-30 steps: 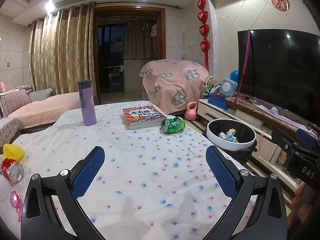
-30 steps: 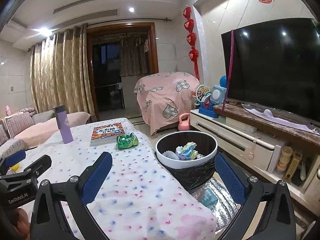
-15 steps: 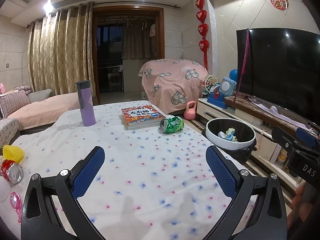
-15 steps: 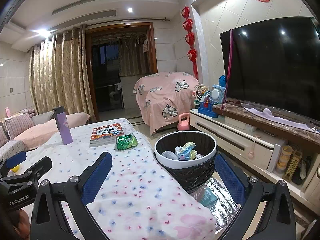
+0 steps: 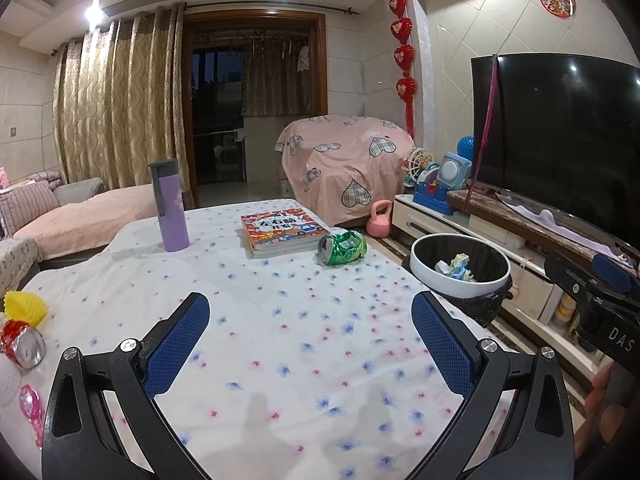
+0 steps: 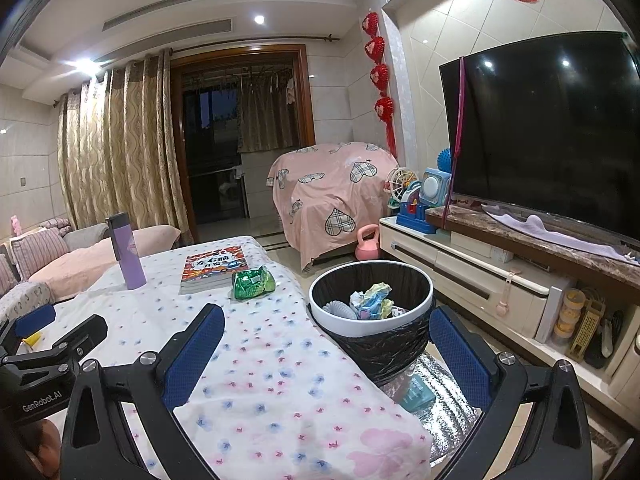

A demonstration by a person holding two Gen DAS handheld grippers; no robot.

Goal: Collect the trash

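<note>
A crushed green can lies on the flowered tablecloth beside a book. At the table's left edge sit a red can, a yellow paper cup and a pink wrapper. A white-rimmed bin with a black liner stands off the table's right side and holds crumpled paper. My left gripper hovers open over the near tablecloth, empty. My right gripper is open and empty, straddling the table's right edge in front of the bin.
A purple bottle and a colourful book stand on the table's far part. Right of the bin run a low TV cabinet with a large TV and toys; a pink kettlebell sits on the floor.
Both views have shifted only slightly; the right gripper has crept a little nearer the bin. Both grippers stay open and nothing on the table has moved.
</note>
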